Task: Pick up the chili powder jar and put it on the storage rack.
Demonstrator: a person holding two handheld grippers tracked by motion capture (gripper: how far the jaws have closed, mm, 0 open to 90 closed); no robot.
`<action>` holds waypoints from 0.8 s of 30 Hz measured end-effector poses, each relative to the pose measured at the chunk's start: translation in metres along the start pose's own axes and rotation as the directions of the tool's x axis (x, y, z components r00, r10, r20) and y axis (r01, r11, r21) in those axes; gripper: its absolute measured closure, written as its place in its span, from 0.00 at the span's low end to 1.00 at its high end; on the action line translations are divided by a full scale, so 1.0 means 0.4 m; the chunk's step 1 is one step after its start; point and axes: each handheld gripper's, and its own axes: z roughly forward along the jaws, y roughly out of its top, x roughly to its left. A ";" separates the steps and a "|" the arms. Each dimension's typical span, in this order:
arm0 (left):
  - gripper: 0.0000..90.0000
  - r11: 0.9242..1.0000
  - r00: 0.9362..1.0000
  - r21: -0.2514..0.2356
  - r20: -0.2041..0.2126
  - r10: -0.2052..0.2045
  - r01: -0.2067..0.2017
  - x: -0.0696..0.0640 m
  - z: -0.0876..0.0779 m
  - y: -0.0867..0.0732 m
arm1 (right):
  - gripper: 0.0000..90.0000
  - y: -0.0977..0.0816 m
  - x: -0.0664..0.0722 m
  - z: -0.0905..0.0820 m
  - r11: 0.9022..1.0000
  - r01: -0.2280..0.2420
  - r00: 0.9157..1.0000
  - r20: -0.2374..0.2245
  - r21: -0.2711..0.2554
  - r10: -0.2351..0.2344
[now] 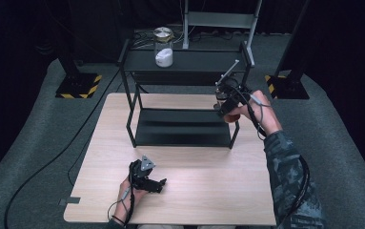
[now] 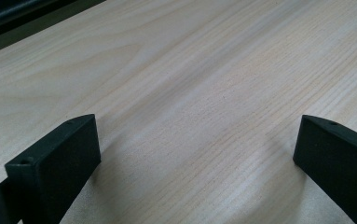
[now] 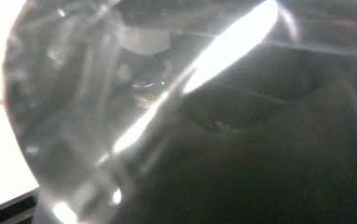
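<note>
A clear glass object, seen pressed close and blurred in the right gripper view, lies against the camera there; its shape cannot be made out, though a bright streak of reflected light crosses it. In the high view a thin silvery rod rises up and to the right from the right gripper, which is raised beside the right end of the black two-tier shelf, level with the gap between its tiers. Its jaws are clamped on the glass object. The shelf stands on the far half of the pale wooden table. On the upper tier, toward the left, stands a clear jar with a gold lid and white contents at its bottom, well apart from the right gripper. The left gripper rests at the near left of the table; in the left gripper view its jaws stand wide apart over bare wood, with nothing between them.
</note>
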 end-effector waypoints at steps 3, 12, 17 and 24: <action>0.00 1.000 1.000 0.000 0.000 0.000 0.000 0.000 0.000 0.000 | 0.34 0.013 -0.003 -0.011 1.000 -0.001 1.000 0.003 0.012 0.001; 0.00 1.000 1.000 0.000 0.000 -0.001 0.001 0.000 0.000 0.000 | 0.34 0.039 -0.012 -0.047 1.000 -0.005 1.000 0.029 0.013 0.004; 0.00 1.000 1.000 0.000 0.000 0.000 0.000 0.000 0.000 0.000 | 0.34 0.055 -0.017 -0.064 1.000 -0.007 0.999 0.037 0.013 0.006; 0.00 1.000 1.000 0.000 0.000 0.000 0.000 0.000 0.000 0.000 | 0.34 0.080 -0.013 -0.077 1.000 -0.004 0.999 0.047 0.023 0.003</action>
